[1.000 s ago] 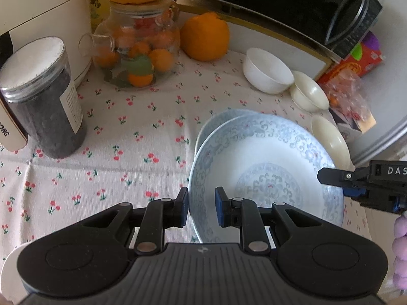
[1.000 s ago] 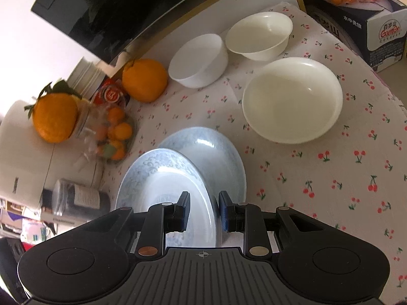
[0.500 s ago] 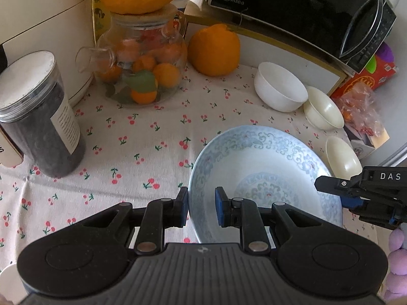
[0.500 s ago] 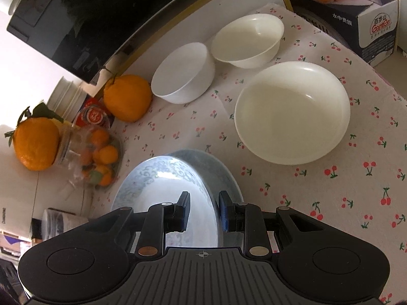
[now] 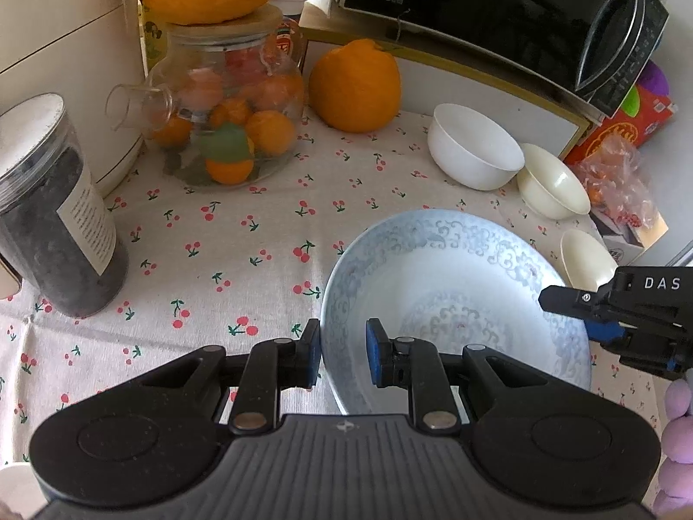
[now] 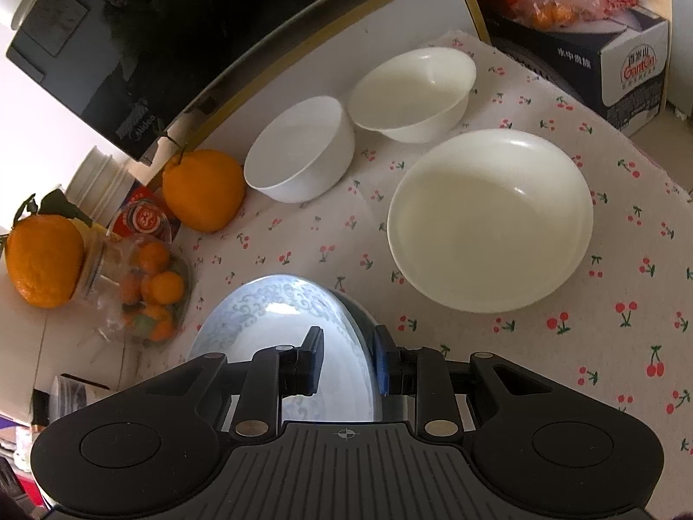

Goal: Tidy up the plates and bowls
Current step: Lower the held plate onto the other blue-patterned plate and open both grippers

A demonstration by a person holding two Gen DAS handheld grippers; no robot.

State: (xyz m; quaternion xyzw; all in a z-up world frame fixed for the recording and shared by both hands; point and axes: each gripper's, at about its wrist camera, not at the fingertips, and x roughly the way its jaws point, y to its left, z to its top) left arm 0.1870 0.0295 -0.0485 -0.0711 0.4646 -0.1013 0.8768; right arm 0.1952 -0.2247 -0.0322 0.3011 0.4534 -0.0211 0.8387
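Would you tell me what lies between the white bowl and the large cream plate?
Only bare cherry-print tablecloth separates the white bowl from the large cream plate; the right wrist view shows it best.

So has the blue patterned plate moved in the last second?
Yes. The blue patterned plate, gripped by both the left gripper and right gripper, slid over the second blue plate, toward the big cream plate.
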